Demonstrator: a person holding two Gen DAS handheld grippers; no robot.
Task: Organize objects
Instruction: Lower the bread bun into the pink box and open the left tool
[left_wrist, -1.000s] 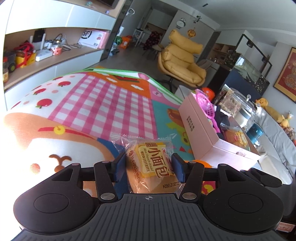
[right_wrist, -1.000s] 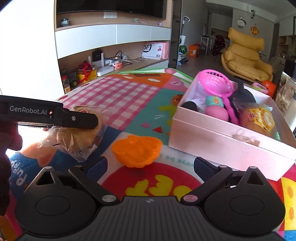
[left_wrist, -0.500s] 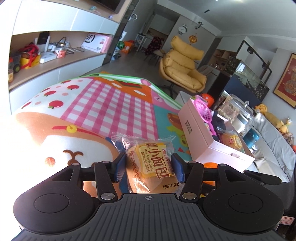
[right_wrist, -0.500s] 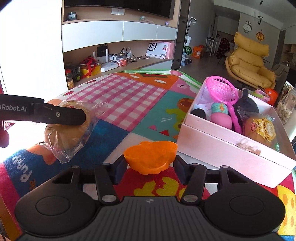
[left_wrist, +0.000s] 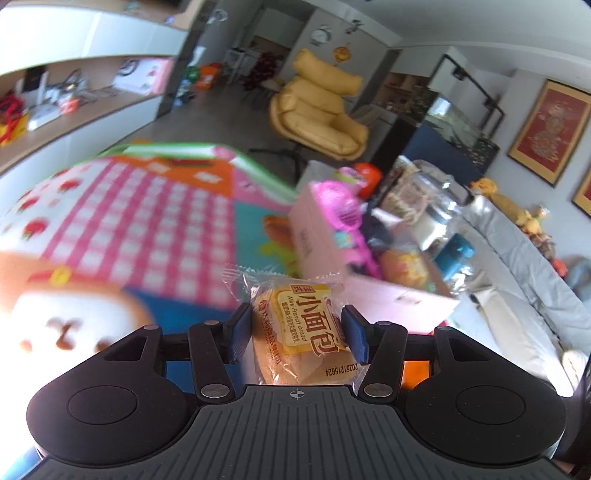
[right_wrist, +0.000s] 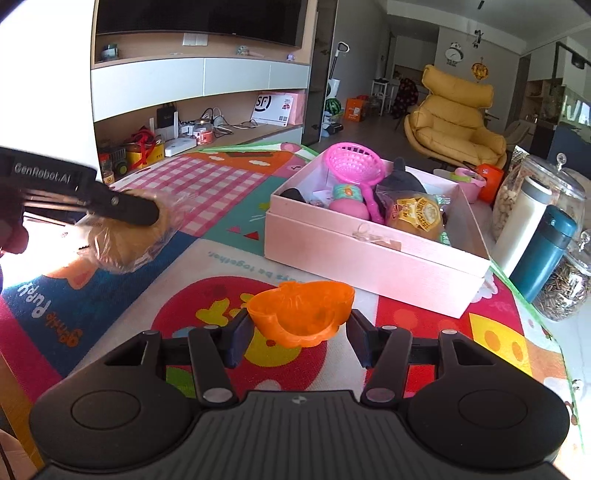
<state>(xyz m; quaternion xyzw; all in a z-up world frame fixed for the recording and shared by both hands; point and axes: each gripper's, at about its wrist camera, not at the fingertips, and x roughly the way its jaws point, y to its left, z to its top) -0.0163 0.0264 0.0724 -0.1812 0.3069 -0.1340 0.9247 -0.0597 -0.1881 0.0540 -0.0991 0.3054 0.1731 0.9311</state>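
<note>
My right gripper (right_wrist: 299, 339) has just been closing and now clamps the orange mould (right_wrist: 301, 312), lifted off the play mat (right_wrist: 207, 206). The pink box (right_wrist: 373, 258) lies ahead and slightly right, long side toward me. My left gripper (left_wrist: 297, 332), pitched downward, pinches the wrapped bread (left_wrist: 301, 328) (farther left, so my right hand looks nearer).

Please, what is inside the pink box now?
Inside the pink box I see a pink scoop, a wrapped bread, a dark toy and small pink and teal toys. Anything under them is covered.
</note>
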